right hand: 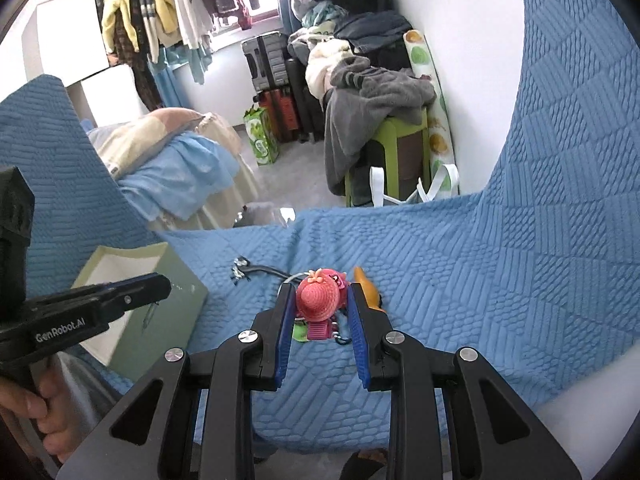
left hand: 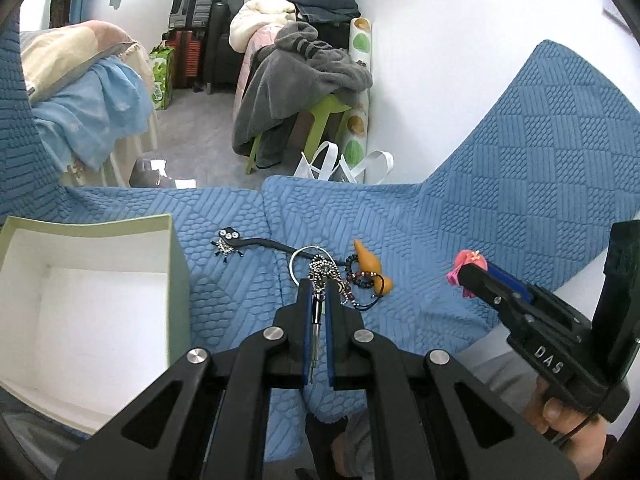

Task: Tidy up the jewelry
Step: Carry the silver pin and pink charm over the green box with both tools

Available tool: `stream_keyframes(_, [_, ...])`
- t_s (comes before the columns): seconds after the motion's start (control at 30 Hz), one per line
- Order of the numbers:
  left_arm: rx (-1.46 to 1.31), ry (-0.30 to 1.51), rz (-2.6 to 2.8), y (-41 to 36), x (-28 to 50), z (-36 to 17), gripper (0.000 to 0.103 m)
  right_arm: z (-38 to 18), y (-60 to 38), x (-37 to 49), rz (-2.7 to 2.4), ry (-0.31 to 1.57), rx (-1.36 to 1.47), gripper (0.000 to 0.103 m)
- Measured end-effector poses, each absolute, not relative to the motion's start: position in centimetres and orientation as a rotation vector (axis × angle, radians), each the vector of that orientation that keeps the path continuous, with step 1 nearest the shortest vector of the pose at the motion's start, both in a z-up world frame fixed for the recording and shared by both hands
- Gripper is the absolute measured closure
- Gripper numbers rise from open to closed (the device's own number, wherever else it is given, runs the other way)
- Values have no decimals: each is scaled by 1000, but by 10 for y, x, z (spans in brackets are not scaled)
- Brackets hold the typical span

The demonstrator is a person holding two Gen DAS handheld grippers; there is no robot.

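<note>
My left gripper point(left hand: 318, 280) is shut on a silver ball chain with a metal pendant point(left hand: 321, 268), lifted over the blue cover. My right gripper point(right hand: 320, 292) is shut on a pink hat charm point(right hand: 318, 295), which shows at the right of the left wrist view as a pink charm point(left hand: 468, 262). On the cover lie a silver ring point(left hand: 298, 266), an orange gourd charm point(left hand: 370, 264), a dark bead bracelet point(left hand: 360, 278) and a black strap with a rhinestone piece point(left hand: 228, 240). A pale green open box point(left hand: 88, 304) with a white inside stands at the left.
The blue quilted cover point(left hand: 480, 208) drapes a sofa seat and its back at the right. Beyond its edge is floor with a green stool under grey clothes point(left hand: 304, 80), white bags point(left hand: 340, 164), suitcases and a bed. A hand point(left hand: 560, 416) holds the right gripper.
</note>
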State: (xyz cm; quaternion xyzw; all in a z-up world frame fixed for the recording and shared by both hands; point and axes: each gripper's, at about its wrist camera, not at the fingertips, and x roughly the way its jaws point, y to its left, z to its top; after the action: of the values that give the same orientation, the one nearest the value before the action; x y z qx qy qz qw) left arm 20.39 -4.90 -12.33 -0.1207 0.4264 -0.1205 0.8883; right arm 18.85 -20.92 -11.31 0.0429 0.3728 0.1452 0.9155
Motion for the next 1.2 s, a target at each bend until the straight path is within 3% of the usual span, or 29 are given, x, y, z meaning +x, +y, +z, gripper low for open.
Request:
stream_keyframes(0.7, [-276,799,-168,63,175,-51,98,-48,-93,186,443,718,49,79])
stream_keyframes(1.2, [-310,888,-68,146,164,-100,98,-96,8,182,544,853,-26,79])
